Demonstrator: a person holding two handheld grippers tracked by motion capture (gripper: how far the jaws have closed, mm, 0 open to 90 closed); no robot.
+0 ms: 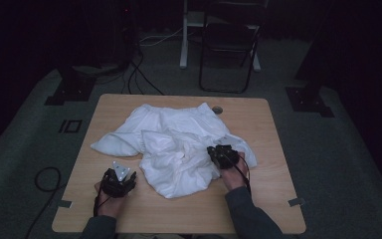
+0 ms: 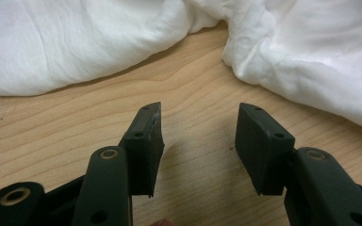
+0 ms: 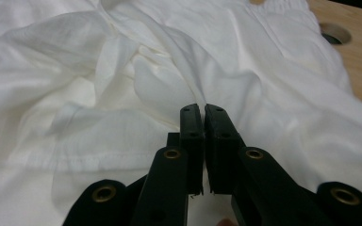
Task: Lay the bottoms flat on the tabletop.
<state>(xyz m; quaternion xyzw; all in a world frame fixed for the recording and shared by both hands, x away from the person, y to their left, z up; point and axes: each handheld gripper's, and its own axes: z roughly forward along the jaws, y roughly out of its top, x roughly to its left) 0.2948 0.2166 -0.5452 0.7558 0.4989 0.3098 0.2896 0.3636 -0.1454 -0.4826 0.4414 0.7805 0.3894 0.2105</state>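
Observation:
A crumpled white cloth (image 1: 174,144) lies heaped across the middle of the wooden table (image 1: 263,134). My right gripper (image 1: 215,153) rests on the cloth's right side. In the right gripper view its jaws (image 3: 202,109) are pressed together, and a fold of the cloth (image 3: 99,94) runs up into their tips. My left gripper (image 1: 127,179) sits on bare wood just left of the cloth's near edge. Its jaws (image 2: 200,113) stand apart with only table between them, and the cloth (image 2: 75,42) lies a short way ahead.
A round cable hole (image 1: 217,110) sits in the table behind the cloth, and also appears in the right gripper view (image 3: 332,34). A dark folding chair (image 1: 229,45) and cables stand on the floor beyond the table. Tape tabs (image 1: 296,201) mark the near table edge.

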